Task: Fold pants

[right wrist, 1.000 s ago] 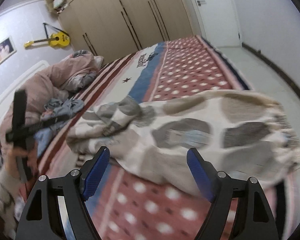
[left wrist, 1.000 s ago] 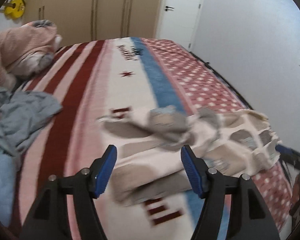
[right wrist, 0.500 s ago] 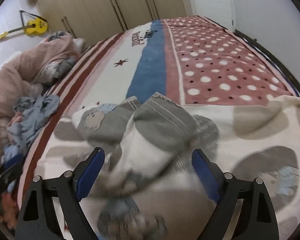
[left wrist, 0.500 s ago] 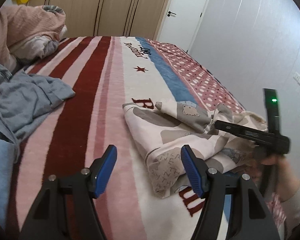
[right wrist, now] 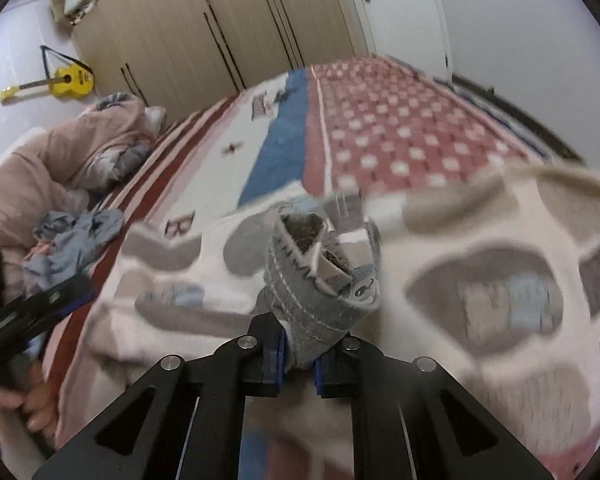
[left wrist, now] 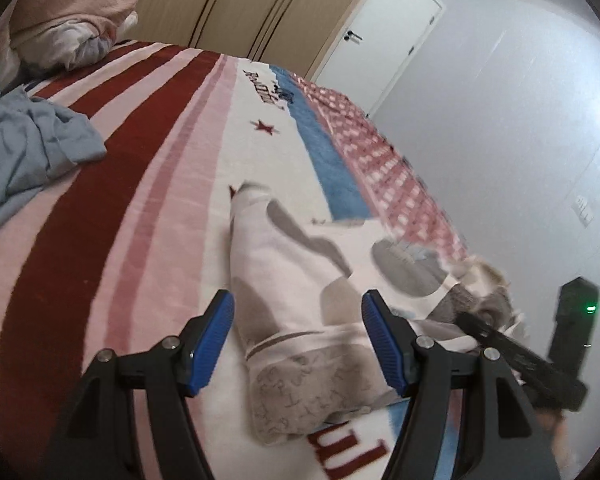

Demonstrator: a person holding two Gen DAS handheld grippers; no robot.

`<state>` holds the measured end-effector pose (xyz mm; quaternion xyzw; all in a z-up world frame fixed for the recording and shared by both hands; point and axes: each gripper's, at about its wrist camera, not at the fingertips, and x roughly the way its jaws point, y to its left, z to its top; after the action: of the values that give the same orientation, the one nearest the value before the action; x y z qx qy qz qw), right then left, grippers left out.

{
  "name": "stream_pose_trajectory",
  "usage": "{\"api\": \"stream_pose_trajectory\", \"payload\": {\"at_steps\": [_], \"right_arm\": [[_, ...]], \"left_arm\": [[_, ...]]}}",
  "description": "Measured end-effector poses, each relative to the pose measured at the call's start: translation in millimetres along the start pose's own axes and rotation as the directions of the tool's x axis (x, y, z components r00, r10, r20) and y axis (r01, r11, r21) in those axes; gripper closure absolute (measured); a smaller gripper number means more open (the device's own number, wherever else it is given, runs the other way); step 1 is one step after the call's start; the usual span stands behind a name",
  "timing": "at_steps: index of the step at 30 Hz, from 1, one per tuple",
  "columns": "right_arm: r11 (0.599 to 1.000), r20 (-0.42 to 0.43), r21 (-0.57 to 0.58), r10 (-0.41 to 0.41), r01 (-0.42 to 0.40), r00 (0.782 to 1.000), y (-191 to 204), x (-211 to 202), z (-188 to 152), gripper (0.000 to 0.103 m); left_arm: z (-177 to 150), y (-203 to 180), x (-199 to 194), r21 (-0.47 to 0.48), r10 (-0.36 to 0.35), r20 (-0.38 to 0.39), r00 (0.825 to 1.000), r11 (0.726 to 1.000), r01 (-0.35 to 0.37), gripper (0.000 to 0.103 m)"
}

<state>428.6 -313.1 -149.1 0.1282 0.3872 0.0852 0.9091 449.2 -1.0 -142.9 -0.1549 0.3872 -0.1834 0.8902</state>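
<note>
The right gripper (right wrist: 299, 364) has just snapped its jaws together and is clamped on a grey ribbed cuff (right wrist: 320, 280) of the pants (right wrist: 480, 280), the blue pads pinching the fabric at its base; the cuff stands up just ahead of the fingers; the rest of the cream, grey-patched pants sprawls crumpled across the blanket (right wrist: 400, 128), blurred on the right. The left gripper (left wrist: 296, 344) hovers with jaws apart, nothing pressed between the pads, a folded end of the pants (left wrist: 300, 320) lying under the gap; beyond lie a blue garment (left wrist: 28, 148), pink bedding (left wrist: 68, 20), the wardrobe (left wrist: 228, 0) and a door (left wrist: 384, 32).
</note>
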Motion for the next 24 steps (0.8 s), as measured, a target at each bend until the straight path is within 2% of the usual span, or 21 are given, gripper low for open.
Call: {"api": "stream_pose_trajectory", "payload": {"at_steps": [2,4,6,7,9,12,16,18,21,24], "right_arm": [[1.0,-0.027,-0.009,0.001,-0.001,1.0,-6,-1,-10,0.088],[1.0,-0.027,-0.014,0.017,-0.018,0.999,-11,-5,-15,0.078],[0.999,-0.016,-0.005,0.041,-0.041,0.999,-16,-14,-16,0.063],[0.998,-0.007,0.005,0.056,-0.056,0.998,-18,-18,-15,0.051],[0.997,0.015,0.019,0.07,-0.07,0.997,-20,-26,-10,0.04],[1.0,0.047,-0.008,0.009,-0.008,0.999,-16,-28,4,0.037],[1.0,0.048,0.003,-0.02,0.02,0.999,-20,-15,29,0.036],[1.0,0.0,-0.001,-0.015,0.015,1.0,-24,1,40,0.036],[0.999,-0.133,-0.037,0.008,-0.013,0.991,-24,27,41,0.038],[0.996,-0.163,-0.093,-0.009,-0.007,0.987,-18,29,24,0.051]], "left_arm": [[-8,-4,5,0.059,0.03,0.001,1.0,0.998,-0.03,0.041],[-17,-9,8,0.125,0.061,0.0,0.998,0.99,-0.06,0.041],[-20,-10,6,0.146,0.067,0.008,0.998,0.987,-0.068,0.041],[-19,-8,3,0.134,0.051,0.015,0.999,0.99,-0.053,0.041],[-19,-7,-2,0.132,0.036,0.026,0.999,0.991,-0.039,0.041],[-22,-4,-1,0.159,0.062,0.011,0.998,0.985,-0.063,0.041],[-24,2,2,0.149,0.045,-0.027,0.999,0.988,-0.041,0.04],[-24,3,3,0.147,0.042,-0.034,0.999,0.989,-0.036,0.04],[-24,5,2,0.141,0.037,-0.038,0.999,0.989,-0.032,0.04],[-24,6,0,0.138,0.041,-0.032,0.999,0.99,-0.036,0.04]]}}
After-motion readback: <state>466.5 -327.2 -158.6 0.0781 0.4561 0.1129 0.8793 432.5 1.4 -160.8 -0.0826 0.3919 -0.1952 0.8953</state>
